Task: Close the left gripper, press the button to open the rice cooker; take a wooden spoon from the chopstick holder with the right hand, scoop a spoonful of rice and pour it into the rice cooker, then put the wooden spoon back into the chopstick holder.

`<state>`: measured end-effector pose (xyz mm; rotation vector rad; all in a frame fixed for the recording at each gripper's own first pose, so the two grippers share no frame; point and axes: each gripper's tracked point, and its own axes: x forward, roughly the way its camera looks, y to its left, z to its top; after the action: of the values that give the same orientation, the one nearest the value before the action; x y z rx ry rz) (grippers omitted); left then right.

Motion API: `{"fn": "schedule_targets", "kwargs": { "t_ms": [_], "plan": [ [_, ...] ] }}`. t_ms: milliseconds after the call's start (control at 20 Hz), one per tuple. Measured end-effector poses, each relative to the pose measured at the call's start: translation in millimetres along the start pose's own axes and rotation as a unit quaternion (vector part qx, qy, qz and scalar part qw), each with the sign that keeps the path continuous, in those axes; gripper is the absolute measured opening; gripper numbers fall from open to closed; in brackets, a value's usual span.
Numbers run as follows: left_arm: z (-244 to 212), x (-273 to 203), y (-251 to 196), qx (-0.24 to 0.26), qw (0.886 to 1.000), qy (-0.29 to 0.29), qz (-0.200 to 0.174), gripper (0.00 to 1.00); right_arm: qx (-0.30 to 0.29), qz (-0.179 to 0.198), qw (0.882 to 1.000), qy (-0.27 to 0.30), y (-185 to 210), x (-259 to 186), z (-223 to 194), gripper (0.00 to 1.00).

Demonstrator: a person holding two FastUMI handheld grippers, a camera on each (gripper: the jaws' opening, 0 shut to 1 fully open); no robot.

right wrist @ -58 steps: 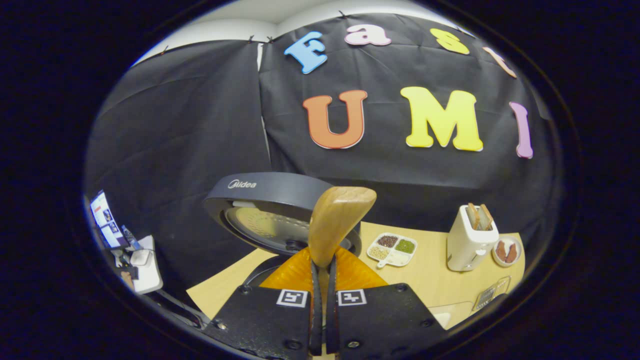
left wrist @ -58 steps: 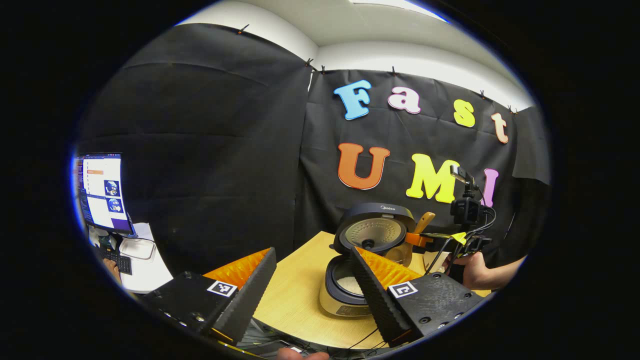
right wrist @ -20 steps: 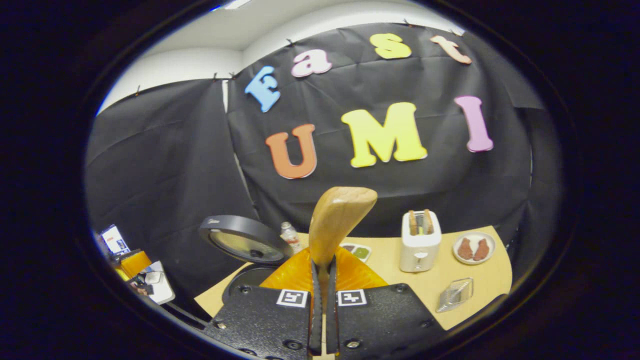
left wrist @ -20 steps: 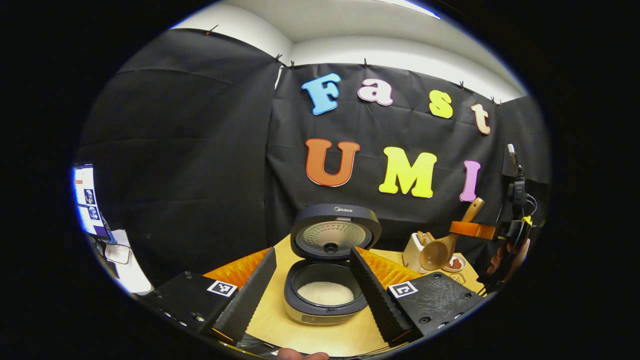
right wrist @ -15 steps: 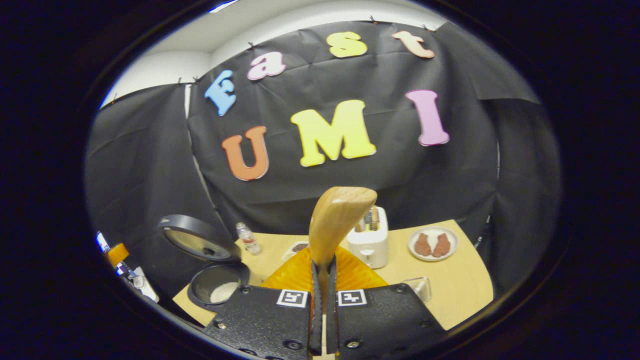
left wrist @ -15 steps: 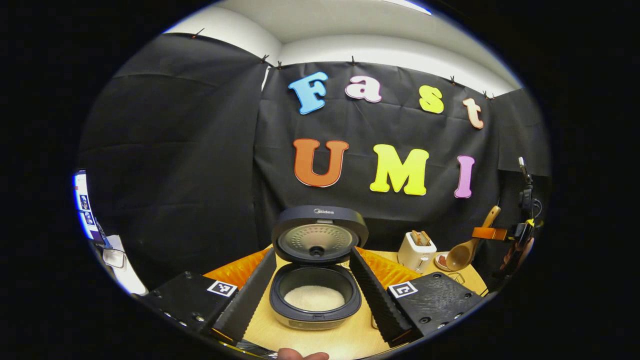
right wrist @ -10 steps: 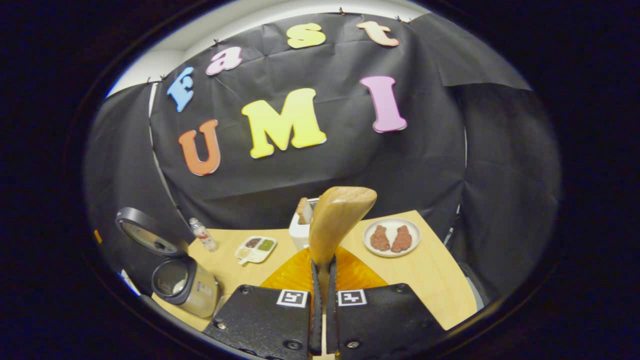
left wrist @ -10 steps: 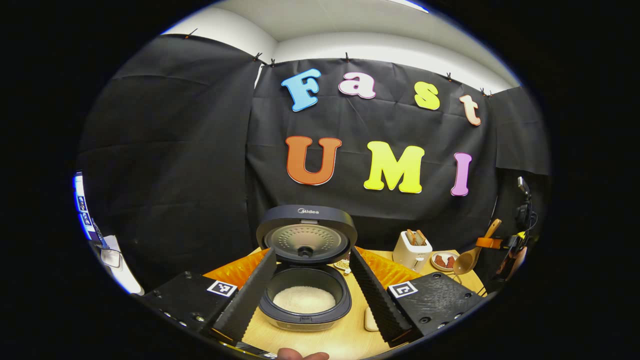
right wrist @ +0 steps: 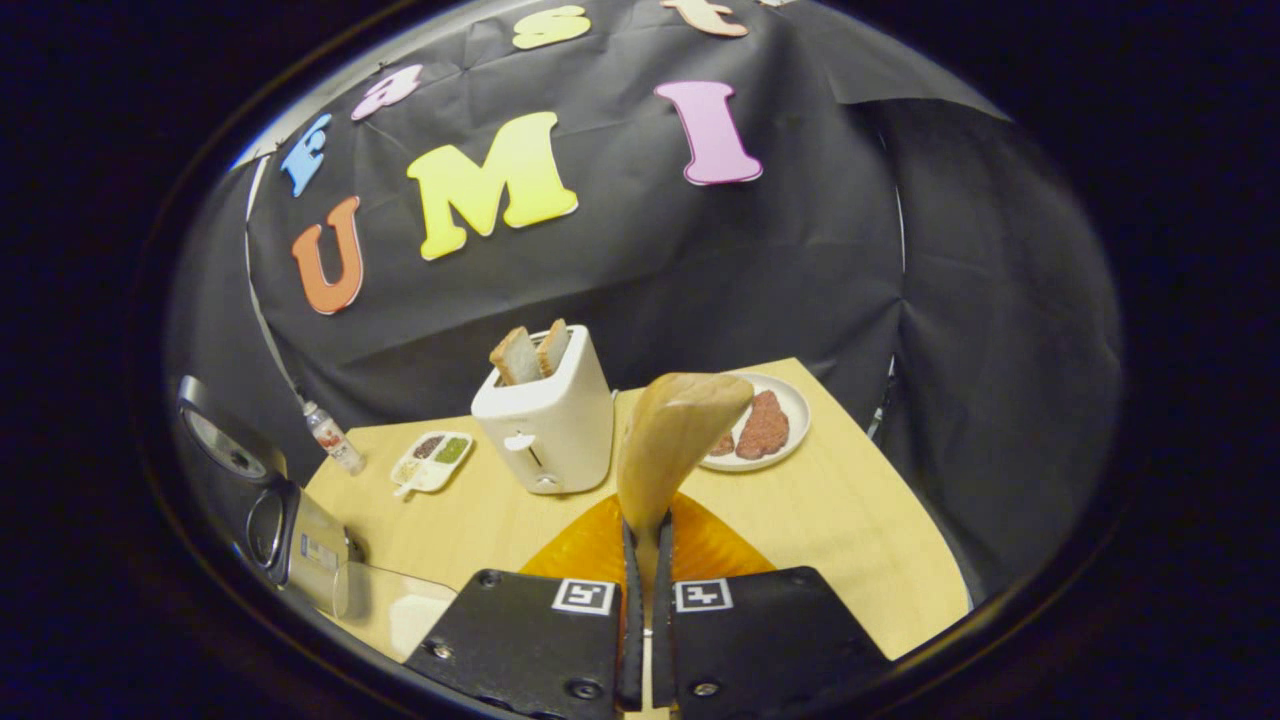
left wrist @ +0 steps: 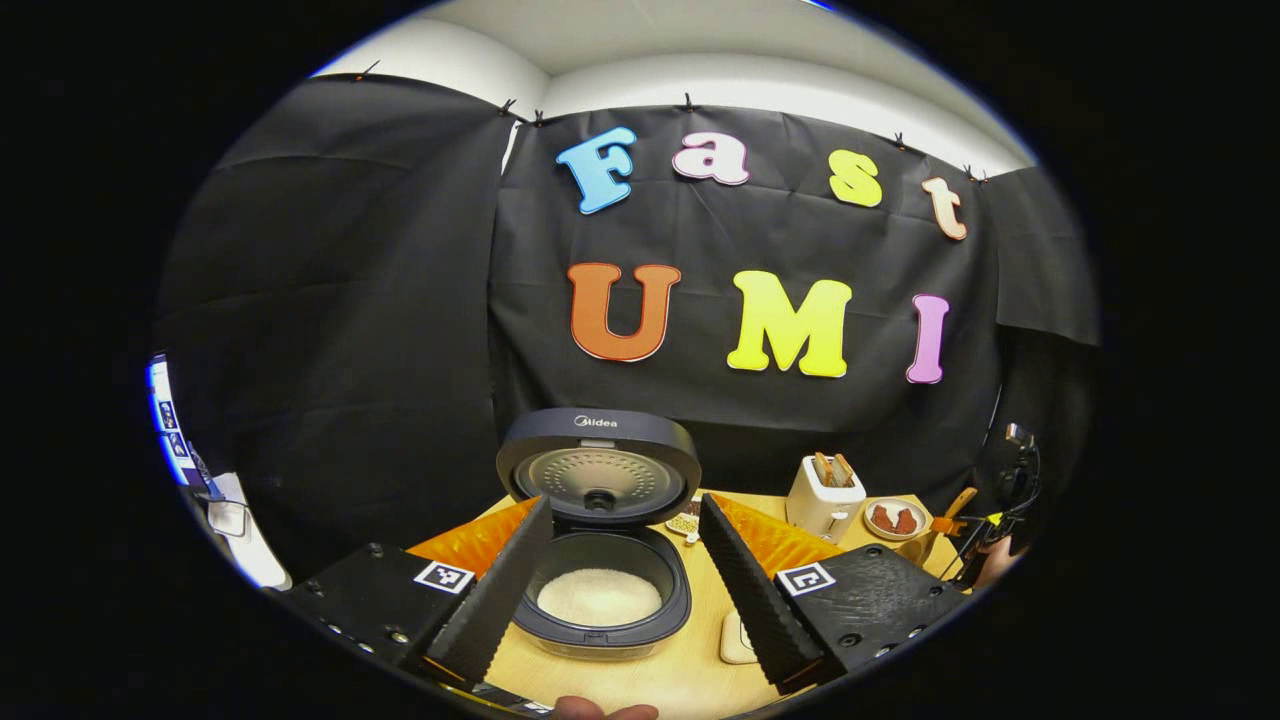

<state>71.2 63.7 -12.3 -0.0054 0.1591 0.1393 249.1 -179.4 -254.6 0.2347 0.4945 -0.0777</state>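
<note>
Black gripper bodies [right wrist: 645, 640] bear square coded markers.

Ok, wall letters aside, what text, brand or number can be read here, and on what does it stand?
"Midea": printed on the raised rice cooker lid, in the left gripper view.
Bottle label: too small to read.
Rice cooker front panel: too blurred to read.
Monitor at the left edge: too small to read.
Square markers on the left hand-held gripper: patterns only, no words.
</note>
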Motion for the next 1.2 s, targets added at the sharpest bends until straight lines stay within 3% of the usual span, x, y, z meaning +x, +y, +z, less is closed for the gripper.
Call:
{"fn": "schedule_targets", "kwargs": {
  "t_ms": [250,600,650,800,900,1050,1100,1200],
  "plan": [
    [2,4,-2,0.01,1.0,0.007,0.003,0.95,0.009,-0.003,1.0,0.019,-7,19,-24,0.12],
    [13,6,-2,0.007,1.0,-0.005,-0.003,0.95,0.018,-0.006,1.0,0.007,-7,16,-19,0.19],
    [15,8,-1,0.006,1.0,-0.009,-0.005,0.95,0.015,-0.009,1.0,-0.002,-7,10,-14,0.24],
    [26,13,-2,0.005,1.0,-0.025,-0.013,0.95,0.013,-0.021,0.999,-0.026,-6,-7,3,0.74],
    [39,21,1,0.01,0.999,-0.04,-0.017,0.95,0.015,-0.03,0.998,-0.048,-5,-27,19,0.85],
    [60,40,7,0.005,0.998,-0.055,-0.022,0.94,0.001,-0.025,0.996,-0.091,7,-61,49,0.88],
    [64,49,11,0.004,0.998,-0.061,-0.022,0.94,-0.007,-0.021,0.994,-0.104,12,-73,57,0.99],
    [72,66,18,0.01,0.997,-0.07,-0.019,0.94,-0.022,-0.016,0.992,-0.125,21,-100,71,1.0]
  ]
}}
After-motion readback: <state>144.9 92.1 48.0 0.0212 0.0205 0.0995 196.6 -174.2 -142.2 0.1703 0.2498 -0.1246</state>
